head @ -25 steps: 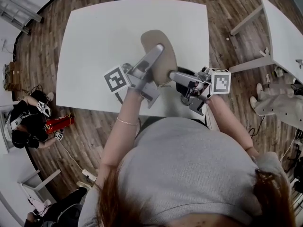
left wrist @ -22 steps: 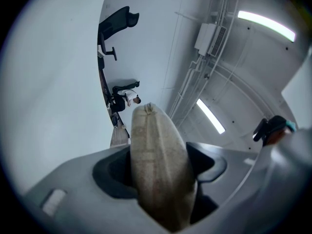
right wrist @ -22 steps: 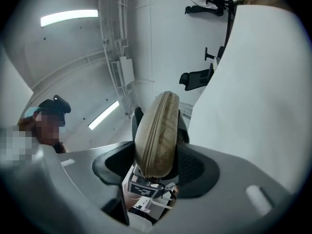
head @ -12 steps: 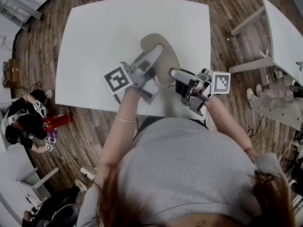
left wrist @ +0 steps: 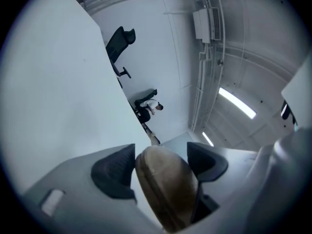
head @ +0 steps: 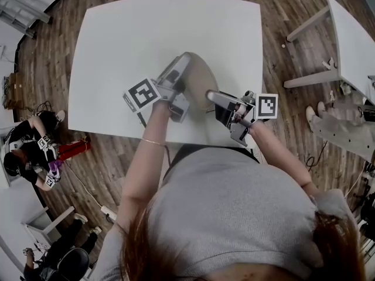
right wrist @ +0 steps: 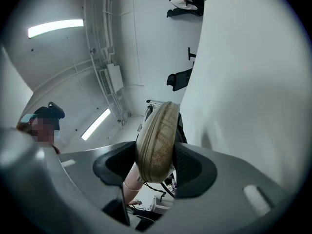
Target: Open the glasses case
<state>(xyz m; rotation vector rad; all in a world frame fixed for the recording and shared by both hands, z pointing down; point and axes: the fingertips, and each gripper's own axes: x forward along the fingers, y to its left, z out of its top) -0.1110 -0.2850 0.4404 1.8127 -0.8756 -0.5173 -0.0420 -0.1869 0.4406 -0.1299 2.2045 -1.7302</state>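
Running lengthwise away from the person [head: 234,215], the glasses case [head: 199,78] angles leftward.

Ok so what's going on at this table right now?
A person is working on a tan case over a white table, with a hand-held gripper in each hand. The left gripper clamps one end and the right gripper the other. Both sets of jaws have just been closing, with the case between them. Its zip looks shut, so it is not yet open.
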